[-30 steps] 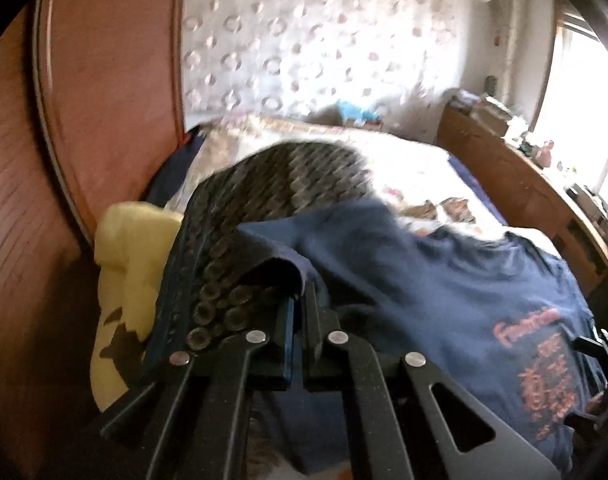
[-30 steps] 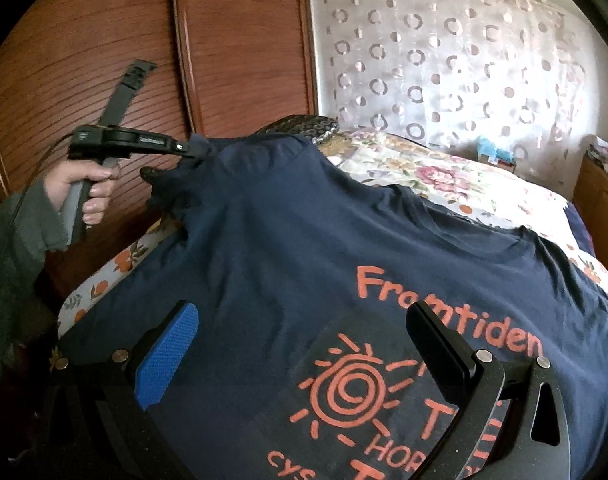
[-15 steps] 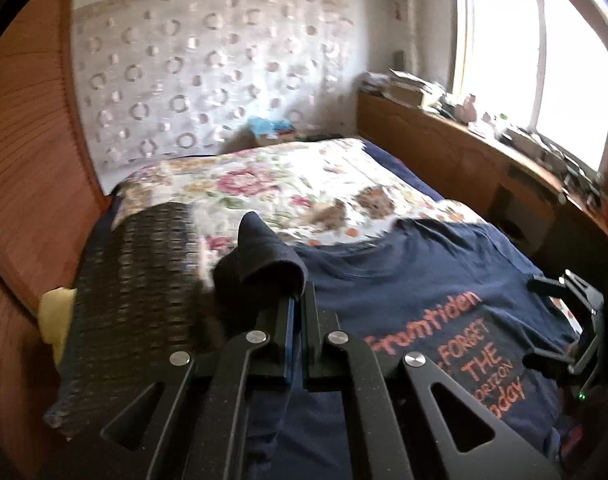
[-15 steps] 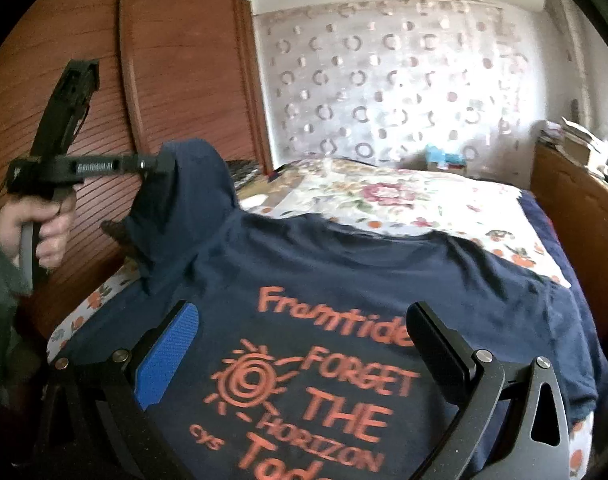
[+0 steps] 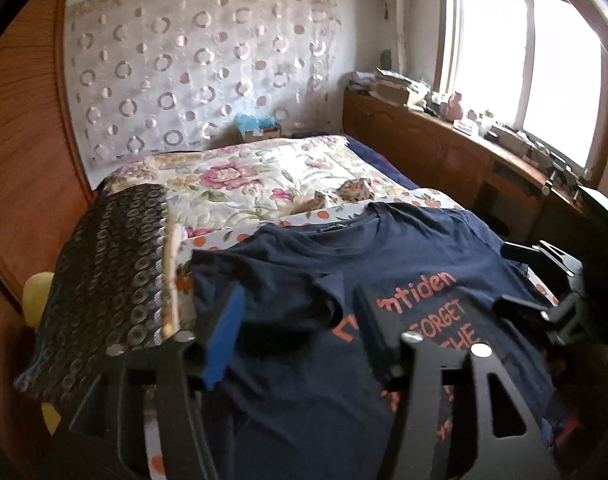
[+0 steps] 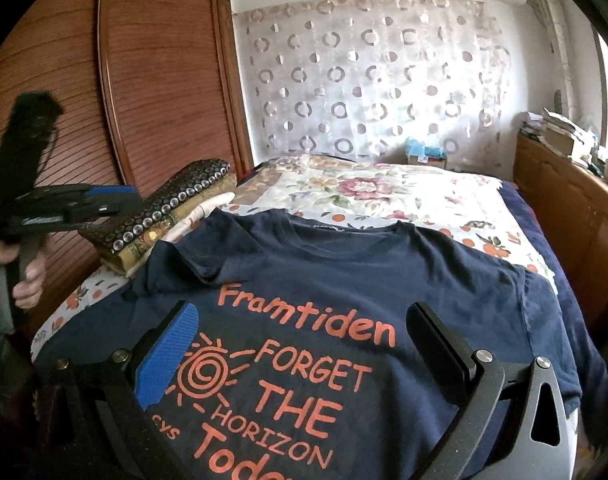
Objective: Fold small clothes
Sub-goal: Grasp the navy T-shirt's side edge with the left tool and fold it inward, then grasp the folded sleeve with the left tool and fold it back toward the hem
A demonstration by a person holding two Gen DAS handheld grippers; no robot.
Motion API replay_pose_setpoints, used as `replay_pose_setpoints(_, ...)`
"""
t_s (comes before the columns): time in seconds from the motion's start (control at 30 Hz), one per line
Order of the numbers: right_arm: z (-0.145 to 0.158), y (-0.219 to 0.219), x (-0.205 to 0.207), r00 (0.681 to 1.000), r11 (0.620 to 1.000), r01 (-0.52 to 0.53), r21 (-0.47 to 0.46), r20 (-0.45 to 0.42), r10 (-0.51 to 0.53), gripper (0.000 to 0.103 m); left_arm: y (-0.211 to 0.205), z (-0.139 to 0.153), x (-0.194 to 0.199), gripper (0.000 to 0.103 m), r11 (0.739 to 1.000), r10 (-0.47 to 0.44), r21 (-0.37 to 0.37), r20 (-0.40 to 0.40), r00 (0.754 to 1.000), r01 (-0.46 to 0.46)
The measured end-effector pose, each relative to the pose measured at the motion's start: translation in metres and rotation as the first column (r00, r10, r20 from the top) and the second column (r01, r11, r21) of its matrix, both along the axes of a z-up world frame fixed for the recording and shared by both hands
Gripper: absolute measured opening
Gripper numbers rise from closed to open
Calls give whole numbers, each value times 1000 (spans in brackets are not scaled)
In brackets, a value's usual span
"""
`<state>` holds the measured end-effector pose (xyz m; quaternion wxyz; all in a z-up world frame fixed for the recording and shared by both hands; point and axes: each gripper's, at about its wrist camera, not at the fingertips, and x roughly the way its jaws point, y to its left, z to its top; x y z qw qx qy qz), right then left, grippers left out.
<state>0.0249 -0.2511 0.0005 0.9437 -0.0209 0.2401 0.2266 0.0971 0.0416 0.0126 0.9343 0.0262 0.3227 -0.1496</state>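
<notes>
Left gripper (image 5: 300,316) has just been opening, nothing between its jaws now; sleeve (image 5: 304,300) dropped onto the shirt (image 6: 344,280), frame centre on bed (image 6: 384,188). First fold looks done. Right gripper (image 6: 304,356) gapes, empty.

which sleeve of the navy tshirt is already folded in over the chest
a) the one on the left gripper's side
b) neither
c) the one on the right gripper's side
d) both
a: the sleeve next to the left gripper lies folded over the navy t-shirt and covers the start of its orange print; the other sleeve is spread out flat.
</notes>
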Motion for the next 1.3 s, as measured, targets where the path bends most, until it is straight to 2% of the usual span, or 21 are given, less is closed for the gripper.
replay_pose_setpoints(0.07,3,3,8,1000,1000,-18,-1,-5,18,102,8,-2,-9,70,1000,16,5,12,1000,-17)
replay_pose_setpoints(0.13,3,8,17,999,999,-46,-12,-14,45,96,17,-6,-23,72,999,47,14,32,998,-48)
replay_pose_setpoints(0.33,3,37,58,989,992,-128,-22,-74,126,72,35,-24,-50,73,992,125,29,60,990,-126)
replay_pose_setpoints(0.67,-19,115,134,964,982,-175,-65,-212,158,46,51,-50,-60,73,986,167,9,20,986,-167)
replay_pose_setpoints(0.8,-32,130,146,960,974,-176,-140,-245,138,23,51,-54,-58,73,986,168,-3,6,986,-168)
replay_pose_setpoints(0.87,-35,129,148,960,972,-181,-148,-243,142,16,50,-55,-58,73,986,169,-3,4,986,-169)
replay_pose_setpoints(0.9,-37,125,149,960,972,-183,-147,-241,145,8,49,-56,-58,73,986,168,-3,4,986,-168)
replay_pose_setpoints(1.0,-40,117,148,961,972,-182,-150,-235,144,4,47,-57,-57,73,986,168,-5,1,986,-168)
replay_pose_setpoints(1.1,-39,110,137,973,971,-155,-183,-199,118,3,46,-58,-55,73,986,165,-5,0,986,-165)
replay_pose_setpoints(1.3,-47,86,128,982,983,-74,-167,-185,42,3,39,-59,-47,73,988,156,3,-6,988,-156)
